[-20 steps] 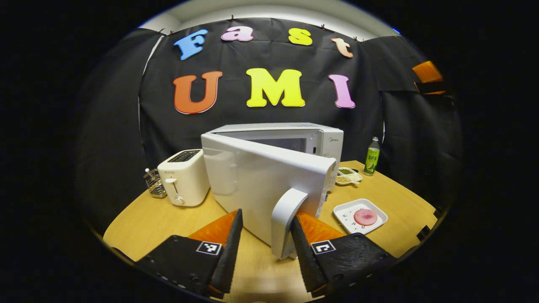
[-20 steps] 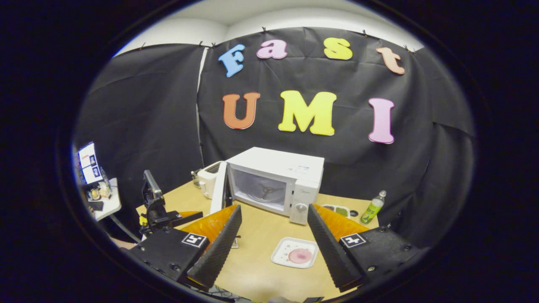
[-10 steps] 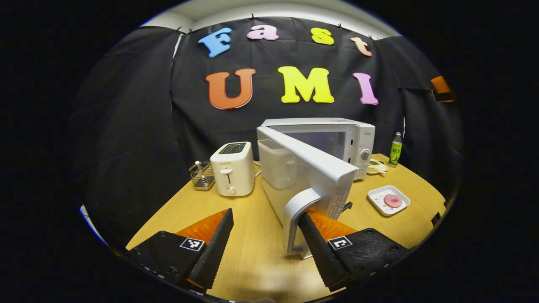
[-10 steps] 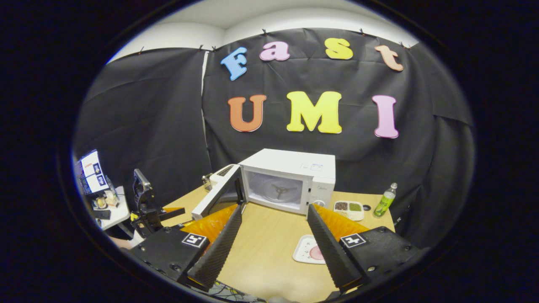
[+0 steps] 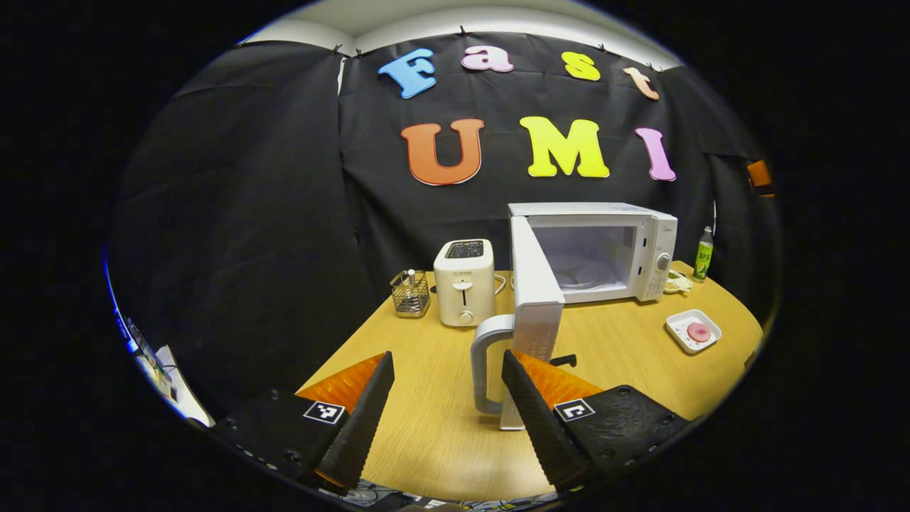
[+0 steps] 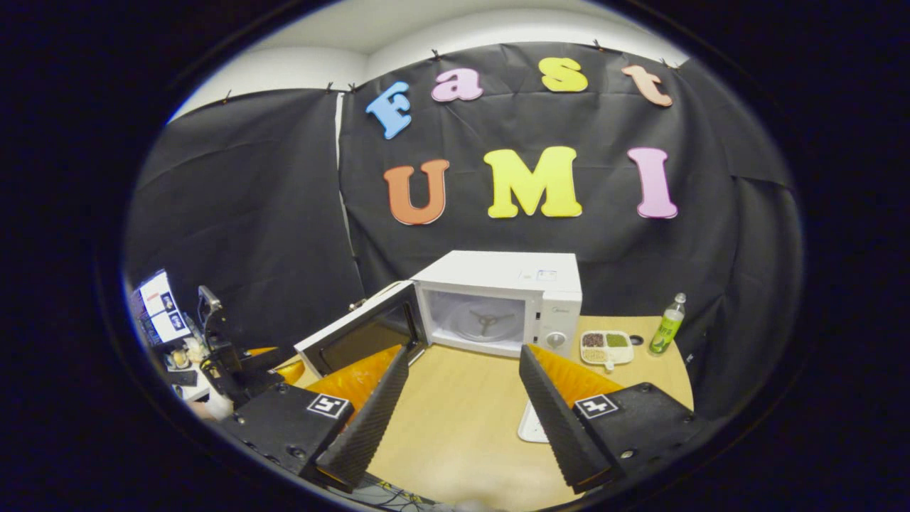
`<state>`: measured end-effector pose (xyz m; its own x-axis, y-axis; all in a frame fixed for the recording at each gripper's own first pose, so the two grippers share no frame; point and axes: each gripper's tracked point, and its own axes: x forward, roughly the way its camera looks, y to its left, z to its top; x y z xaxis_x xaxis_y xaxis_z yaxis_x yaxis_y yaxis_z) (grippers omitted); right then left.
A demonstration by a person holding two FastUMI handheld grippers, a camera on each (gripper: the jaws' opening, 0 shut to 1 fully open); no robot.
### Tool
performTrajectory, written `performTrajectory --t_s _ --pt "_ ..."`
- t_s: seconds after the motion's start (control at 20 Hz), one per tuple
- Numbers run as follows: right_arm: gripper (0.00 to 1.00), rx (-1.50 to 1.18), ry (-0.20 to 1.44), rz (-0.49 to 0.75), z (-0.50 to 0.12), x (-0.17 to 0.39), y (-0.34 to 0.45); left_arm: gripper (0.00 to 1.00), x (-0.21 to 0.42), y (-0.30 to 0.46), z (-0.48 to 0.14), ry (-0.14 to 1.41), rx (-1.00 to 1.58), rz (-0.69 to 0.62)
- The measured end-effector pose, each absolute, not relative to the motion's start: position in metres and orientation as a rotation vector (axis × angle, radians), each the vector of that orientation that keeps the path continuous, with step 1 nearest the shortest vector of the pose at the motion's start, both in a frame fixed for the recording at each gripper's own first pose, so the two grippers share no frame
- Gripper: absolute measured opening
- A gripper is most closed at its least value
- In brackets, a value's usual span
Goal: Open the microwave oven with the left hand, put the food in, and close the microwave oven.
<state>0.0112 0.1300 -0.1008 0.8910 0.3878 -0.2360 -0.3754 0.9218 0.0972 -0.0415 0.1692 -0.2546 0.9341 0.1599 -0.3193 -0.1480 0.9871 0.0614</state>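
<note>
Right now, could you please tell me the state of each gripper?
Left gripper: open, holding nothing; the microwave door handle stands between its fingers, unclamped.
Right gripper: open and empty, above the table.

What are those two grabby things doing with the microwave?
A person holds a gripper in each hand. The left gripper is open around the handle of the microwave door, which is swung wide open. Inside, the turntable sits bare, so no food is in yet. The pink food waits on its white plate on the table. The right gripper is open and holds nothing, hanging above the table in front of the microwave.
</note>
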Motion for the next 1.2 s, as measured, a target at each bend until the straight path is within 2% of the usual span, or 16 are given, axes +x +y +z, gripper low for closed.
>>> performTrajectory --t_s 0.2,0.25,0.3,0.45,0.6,0.75,0.95,1.0,1.2 --pt "0.99 0.092 0.321 0.376 -0.129 0.032 0.112 0.91 -0.057 0.148 -0.253 0.332 0.01 0.13" --pt "0.92 0.087 0.338 0.359 -0.137 0.039 0.104 0.91 -0.06 0.137 -0.249 0.33 0.0 0.111" --pt "0.99 0.08 0.353 0.338 -0.147 0.045 0.092 0.91 -0.059 0.125 -0.244 0.325 -0.01 0.09" --pt "0.98 0.059 0.407 0.275 -0.18 0.061 0.06 0.91 -0.053 0.085 -0.224 0.293 -0.017 0.01" --pt "0.91 0.048 0.49 0.221 -0.225 0.079 0.027 0.91 -0.042 0.046 -0.199 0.254 -0.055 -0.056" --pt "0.88 0.071 0.6 0.189 -0.275 0.092 -0.003 0.91 -0.033 0.015 -0.174 0.214 -0.06 -0.093" --pt "0.76 0.134 0.74 0.18 -0.335 0.114 -0.032 0.91 -0.021 -0.022 -0.156 0.21 -0.06 -0.12" --pt "0.6 0.156 0.77 0.185 -0.35 0.119 -0.038 0.91 -0.019 -0.029 -0.153 0.217 -0.058 -0.117" --pt "0.48 0.233 0.9 0.217 -0.4 0.14 -0.05 0.91 -0.009 -0.052 -0.145 0.238 -0.043 -0.098"
